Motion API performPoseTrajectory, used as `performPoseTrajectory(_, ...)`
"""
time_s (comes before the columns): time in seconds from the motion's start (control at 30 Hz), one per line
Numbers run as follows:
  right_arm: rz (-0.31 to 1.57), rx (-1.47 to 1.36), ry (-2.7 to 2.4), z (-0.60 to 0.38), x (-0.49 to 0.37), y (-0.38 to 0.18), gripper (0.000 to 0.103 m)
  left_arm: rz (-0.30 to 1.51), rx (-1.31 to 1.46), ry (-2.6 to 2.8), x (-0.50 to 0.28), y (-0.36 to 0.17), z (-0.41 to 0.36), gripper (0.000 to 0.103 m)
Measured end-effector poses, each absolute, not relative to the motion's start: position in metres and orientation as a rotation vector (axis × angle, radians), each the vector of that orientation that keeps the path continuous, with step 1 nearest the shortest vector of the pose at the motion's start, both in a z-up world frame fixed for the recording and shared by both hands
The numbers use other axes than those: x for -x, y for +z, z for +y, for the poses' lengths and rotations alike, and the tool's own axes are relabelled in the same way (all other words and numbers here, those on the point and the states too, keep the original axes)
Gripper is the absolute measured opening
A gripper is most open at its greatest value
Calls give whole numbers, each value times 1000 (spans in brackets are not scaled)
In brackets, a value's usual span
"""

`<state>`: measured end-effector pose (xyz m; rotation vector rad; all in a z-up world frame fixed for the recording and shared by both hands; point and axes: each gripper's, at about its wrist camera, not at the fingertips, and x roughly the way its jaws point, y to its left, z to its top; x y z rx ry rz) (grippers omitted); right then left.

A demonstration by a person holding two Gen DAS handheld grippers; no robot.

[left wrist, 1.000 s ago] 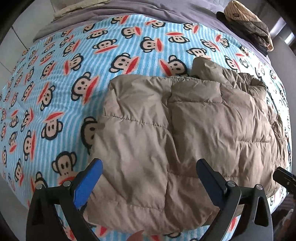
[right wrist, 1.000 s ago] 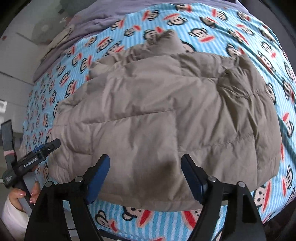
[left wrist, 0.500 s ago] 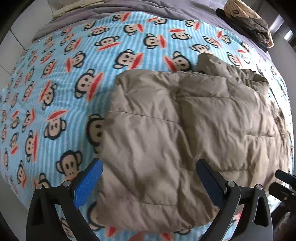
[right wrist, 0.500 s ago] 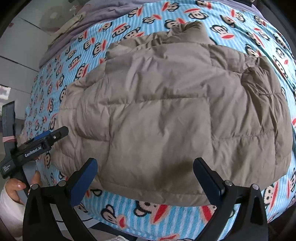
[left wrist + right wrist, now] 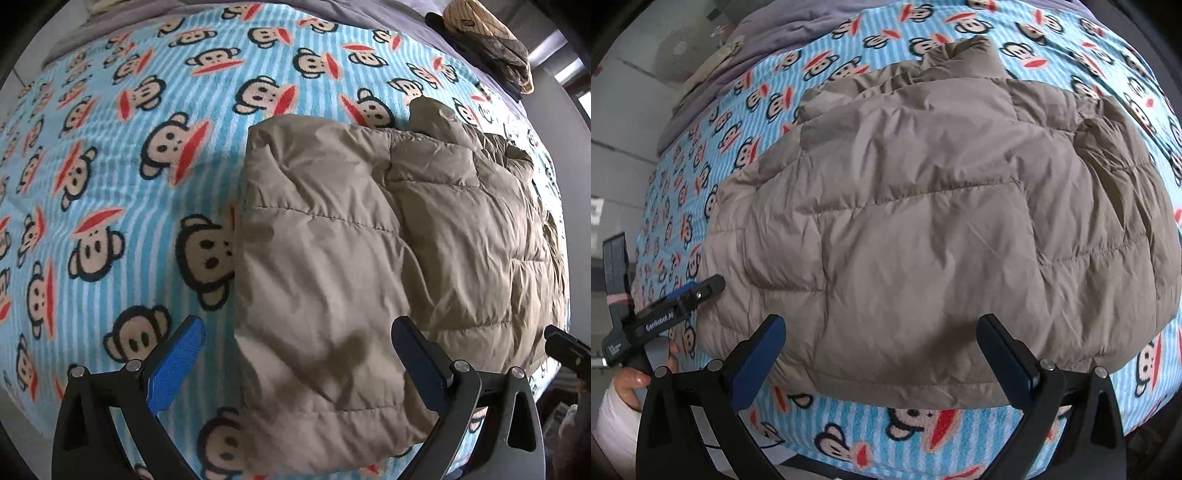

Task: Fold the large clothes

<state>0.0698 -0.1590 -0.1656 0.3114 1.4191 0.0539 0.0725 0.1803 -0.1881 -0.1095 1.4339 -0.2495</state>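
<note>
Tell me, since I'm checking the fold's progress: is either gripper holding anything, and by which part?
Nothing is held. The left gripper and right gripper are both open above the beige quilted puffer jacket, gripping no part of it.

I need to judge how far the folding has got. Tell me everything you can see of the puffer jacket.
The puffer jacket is taupe-beige, quilted in stitched padded panels of smooth, slightly shiny fabric. It lies flat on the monkey-print blanket with its collar at the far end, partly folded: the left wrist view shows one side doubled over, forming a thick rounded edge. The surface is puffy and wrinkled. Neither the left gripper nor the right gripper touches it; both are open near its near hem.
</note>
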Motion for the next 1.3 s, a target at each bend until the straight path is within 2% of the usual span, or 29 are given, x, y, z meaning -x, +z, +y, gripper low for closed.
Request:
performPoseTrajectory(0.1, 1414, -329, 38, -157, -72, -165, 99, 1433, 120, -286, -76, -190, 187, 101)
performPoseTrajectory(0.17, 1406, -317, 39, -154, -76, -165, 87, 1420, 147, -319, -81, -191, 195, 101)
performPoseTrajectory(0.2, 1400, -307, 32, -154, -78, -164, 70, 1417, 159, -331, -84, -192, 200, 101)
performPoseTrajectory(0.23, 1394, -297, 22, -153, -80, -164, 58, 1416, 177, -344, -88, -194, 205, 101)
performPoseTrajectory(0.27, 1391, -292, 16, -154, -82, -165, 36, 1418, 202, -363, -93, -198, 212, 101)
performPoseTrajectory(0.3, 1386, -293, 14, -155, -86, -167, 32, 1425, 225, -383, -97, -202, 216, 101)
performPoseTrajectory(0.57, 1355, -304, -26, -170, -103, -179, 32, 1537, 550, -735, -117, -251, 215, 101)
performPoseTrajectory(0.9, 1282, -305, -7, -191, -126, -181, 32, 1615, 447, -887, -130, -281, 162, 101)
performPoseTrajectory(0.93, 1285, -302, -2, -191, -128, -185, 32, 1613, 448, -892, -130, -281, 161, 98)
performPoseTrajectory(1.03, 1307, -288, -4, -189, -141, -206, 32, 1632, 546, -955, -131, -283, 156, 40)
performPoseTrajectory(1.13, 1315, -304, -18, -187, -150, -219, 32, 1600, 591, -957, -126, -265, 150, 29)
performPoseTrajectory(1.3, 1346, -373, -20, -194, -160, -229, 32, 1492, 585, -1026, -110, -203, 131, 27)
